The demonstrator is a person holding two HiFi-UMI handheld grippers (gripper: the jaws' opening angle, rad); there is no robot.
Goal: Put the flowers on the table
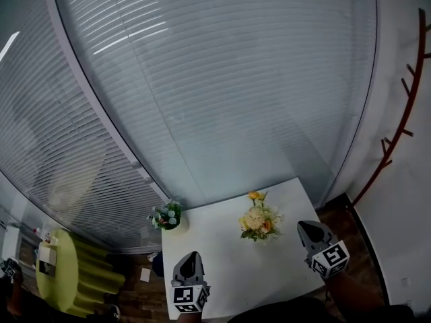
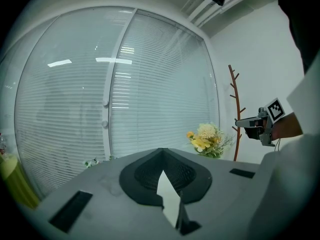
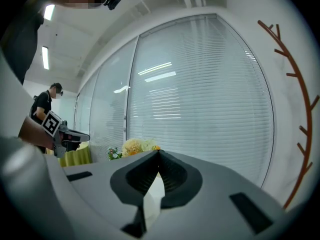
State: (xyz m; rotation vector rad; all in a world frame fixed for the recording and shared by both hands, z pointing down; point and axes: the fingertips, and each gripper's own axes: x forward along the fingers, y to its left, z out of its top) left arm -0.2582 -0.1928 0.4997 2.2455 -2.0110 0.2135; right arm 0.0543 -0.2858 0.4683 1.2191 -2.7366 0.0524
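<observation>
L hand-held gripper (image 1: 191, 256) & R hand-held gripper (image 1: 308, 229) jaws together, empty; bouquet (image 1: 258, 222) upright on tabletop (image 1: 229, 268); keep both clear, don't bump.

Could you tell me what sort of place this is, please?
Probably an office lounge: blind-covered glass walls, a small white table bearing flower arrangements, and a branch-like coat stand in the corner.

two bouquets (image 1: 258, 221) (image 1: 167, 215), one table (image 1: 232, 264)
</observation>
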